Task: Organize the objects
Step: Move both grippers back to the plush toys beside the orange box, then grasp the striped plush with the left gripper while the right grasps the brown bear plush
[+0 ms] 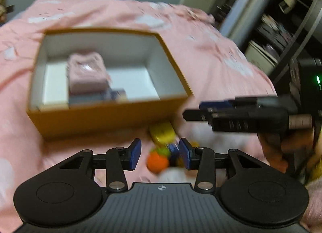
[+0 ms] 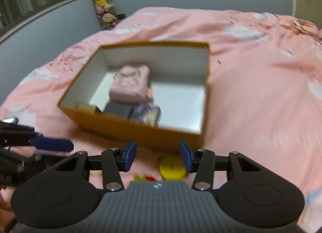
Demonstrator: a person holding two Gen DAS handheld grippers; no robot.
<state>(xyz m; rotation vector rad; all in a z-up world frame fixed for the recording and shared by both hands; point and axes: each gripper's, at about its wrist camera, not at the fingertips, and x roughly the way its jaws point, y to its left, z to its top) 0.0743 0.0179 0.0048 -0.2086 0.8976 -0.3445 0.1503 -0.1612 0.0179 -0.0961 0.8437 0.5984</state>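
Box [image 2: 128, 130], mustard-brown outside and white inside, sits open-topped on the pink bedspread [image 2: 261, 84] in front of you. Inside it: a pale pink soft bundle [image 2: 130, 84] resting on top of a dark flat item [image 2: 117, 110], with a small purple-printed carton [image 2: 146, 114] just beside that against the near wall; a tan piece [image 2: 86, 107] shows in the near left corner. The right half of the box floor is bare white. Blur hides finer detail. Outside the box, near its front wall, a yellow round toy [image 2: 173, 167] lies on the bed, with an orange piece [image 1: 158, 162] and other small coloured bits close by. Your left claw [image 1: 160, 153] is released, nothing between its blue pads. Your right claw [image 2: 158, 155] is likewise released and carries nothing.
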